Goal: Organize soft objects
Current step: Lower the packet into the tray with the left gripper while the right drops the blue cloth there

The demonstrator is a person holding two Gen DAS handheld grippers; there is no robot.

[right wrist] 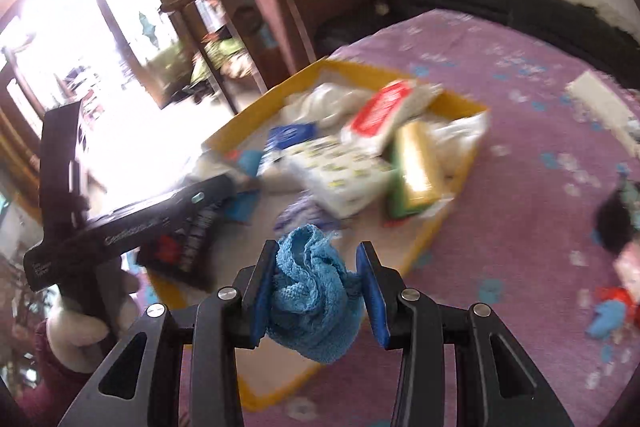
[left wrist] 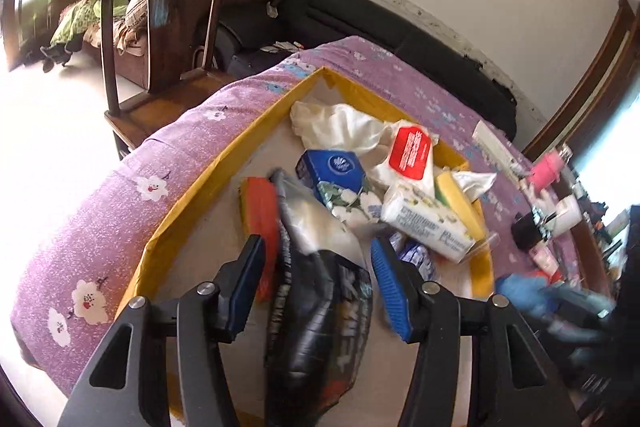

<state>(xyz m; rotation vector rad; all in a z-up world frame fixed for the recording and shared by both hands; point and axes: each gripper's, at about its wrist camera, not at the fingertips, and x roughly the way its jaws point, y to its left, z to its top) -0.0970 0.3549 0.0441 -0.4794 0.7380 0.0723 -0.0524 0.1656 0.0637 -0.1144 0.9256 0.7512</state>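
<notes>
- My left gripper (left wrist: 316,271) stood wide, its pads on either side of the black pouch (left wrist: 320,311) but not pressing it; the pouch lay in the tray (left wrist: 188,199).
- My right gripper (right wrist: 318,287) held the blue cloth (right wrist: 312,291), pinched between its pads, near the tray's near edge.
- I judged the cloth could slip: it was a loose, crumpled knit, bunched with a tail sagging below the pads.
- The pouch looked slick and glossy, half-full and floppy; a pinch there might skid or fold it.
- The tray was crowded: tissue packs (left wrist: 424,219), a sponge (left wrist: 456,199), a white rag (left wrist: 340,127). A careless drop could nudge them over the low yellow rim.
</notes>
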